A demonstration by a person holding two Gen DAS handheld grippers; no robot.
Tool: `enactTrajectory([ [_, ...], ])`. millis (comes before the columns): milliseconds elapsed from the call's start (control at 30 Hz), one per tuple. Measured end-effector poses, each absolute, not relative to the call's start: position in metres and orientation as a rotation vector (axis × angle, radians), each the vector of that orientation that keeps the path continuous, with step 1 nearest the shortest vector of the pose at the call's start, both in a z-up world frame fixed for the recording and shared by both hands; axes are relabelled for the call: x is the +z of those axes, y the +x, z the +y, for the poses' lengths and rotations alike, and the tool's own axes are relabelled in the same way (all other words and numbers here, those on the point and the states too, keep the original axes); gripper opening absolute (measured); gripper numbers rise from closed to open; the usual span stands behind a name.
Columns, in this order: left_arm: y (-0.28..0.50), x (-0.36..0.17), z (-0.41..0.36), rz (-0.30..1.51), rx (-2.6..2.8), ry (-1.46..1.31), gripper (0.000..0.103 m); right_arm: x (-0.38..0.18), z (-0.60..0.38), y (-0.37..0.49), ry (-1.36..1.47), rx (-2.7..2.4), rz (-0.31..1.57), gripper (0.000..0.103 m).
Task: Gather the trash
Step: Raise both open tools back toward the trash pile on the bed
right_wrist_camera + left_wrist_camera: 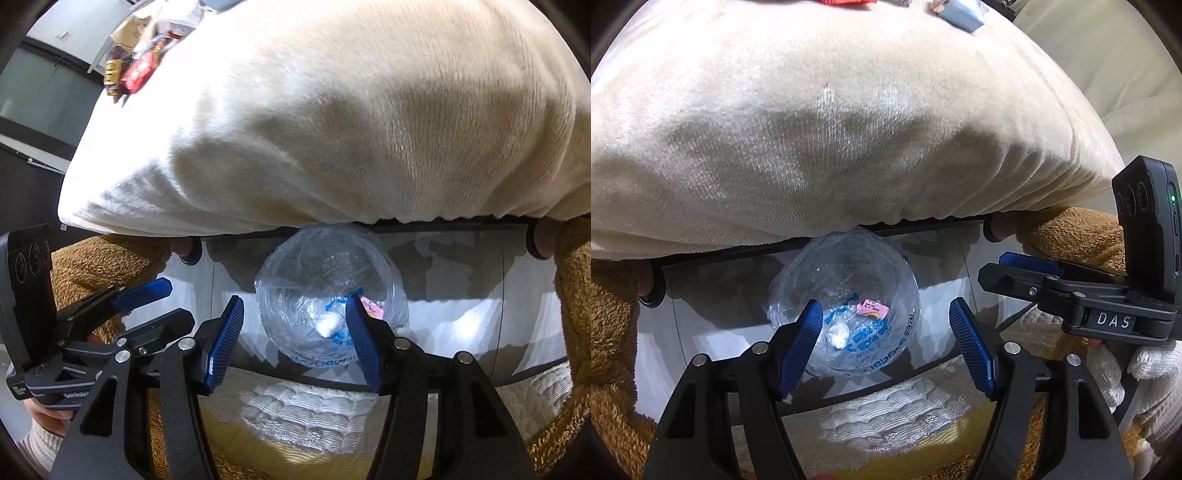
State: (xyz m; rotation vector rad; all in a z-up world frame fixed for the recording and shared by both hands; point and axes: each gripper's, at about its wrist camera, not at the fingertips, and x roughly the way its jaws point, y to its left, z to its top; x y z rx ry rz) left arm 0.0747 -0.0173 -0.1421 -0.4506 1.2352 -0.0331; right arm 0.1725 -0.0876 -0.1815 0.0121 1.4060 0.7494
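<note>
Between drops, judging by the bin (846,295): lined with a clear bag, down on the floor under the cream-covered table edge (849,147), holding a pink wrapper (873,309) and a white wad (837,335). Next (likely): back to the tabletop for more trash (136,70). Left gripper (886,343) and right gripper (295,339) both tilted steeply down over the bin, jaws spread, pinching nothing.

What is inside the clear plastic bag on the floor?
Inside the clear plastic bag lie a crumpled white wad and a small pink wrapper. Blue print on the plastic blurs the bottom, and the cream blanket hides the bag's far edge, so more could be there.
</note>
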Motion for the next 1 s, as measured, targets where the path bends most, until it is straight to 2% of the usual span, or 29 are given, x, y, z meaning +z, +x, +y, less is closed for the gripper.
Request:
enactTrajectory([
  [467,0.048,-0.081,-0.021,1.034,0.01,-0.384,0.07,-0.11,-0.112,0.143,0.0,0.777,1.105,0.057],
  [800,0.036,-0.027,-0.017,0.904,0.036,-0.324,0.07,-0.05,-0.122,0.142,0.031,0.791,0.976,0.057],
  [1000,0.049,-0.014,0.0,0.87,0.069,-0.302,0.07,-0.034,-0.114,0.159,0.028,0.801,0.94,0.057],
])
